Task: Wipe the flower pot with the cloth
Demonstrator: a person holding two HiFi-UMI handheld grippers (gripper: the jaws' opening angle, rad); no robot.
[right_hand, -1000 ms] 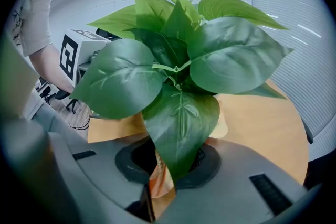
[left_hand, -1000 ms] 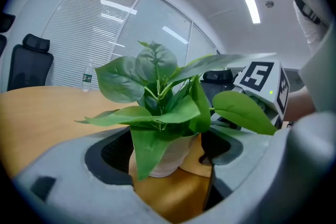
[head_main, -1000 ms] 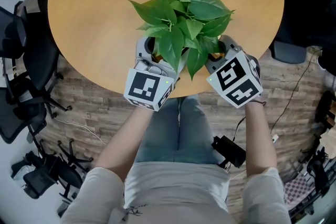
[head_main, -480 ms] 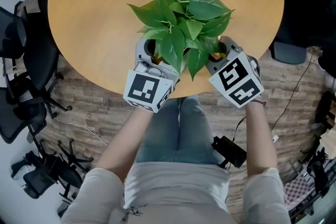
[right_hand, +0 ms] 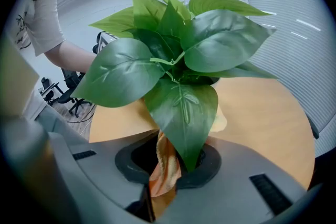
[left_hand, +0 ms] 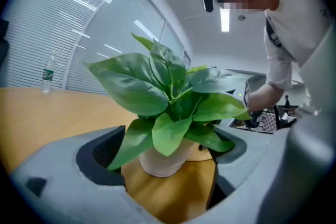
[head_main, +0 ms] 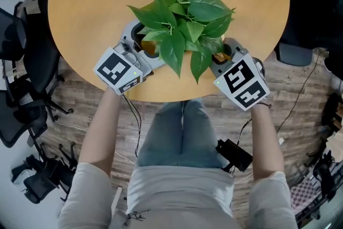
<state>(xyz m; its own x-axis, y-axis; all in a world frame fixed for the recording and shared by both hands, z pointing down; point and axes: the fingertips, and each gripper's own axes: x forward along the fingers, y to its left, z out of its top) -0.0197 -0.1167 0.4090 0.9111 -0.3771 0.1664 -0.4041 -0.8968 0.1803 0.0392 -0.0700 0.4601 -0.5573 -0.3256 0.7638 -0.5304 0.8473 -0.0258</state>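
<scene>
A leafy green plant (head_main: 182,16) stands in a pale flower pot (left_hand: 163,157) near the front edge of the round table. My left gripper (head_main: 146,45) comes at the pot from the left. Its jaws have just been opening and stand wide on either side of the pot without pressing on it. My right gripper (head_main: 222,53) sits at the plant's right side, shut on an orange cloth (right_hand: 164,170) that hangs from its jaws. Leaves hide most of the pot in the head view and the right gripper view.
The round wooden table (head_main: 86,2) stretches away behind the plant. Office chairs (head_main: 21,88) stand at its left, and a black box (head_main: 233,153) with cables lies on the wood floor. A water bottle (left_hand: 48,73) stands far off by the blinds.
My left gripper has swung out to the left and turned, now facing the pot from the side. The plant has shifted slightly left. The right gripper has stayed put.
</scene>
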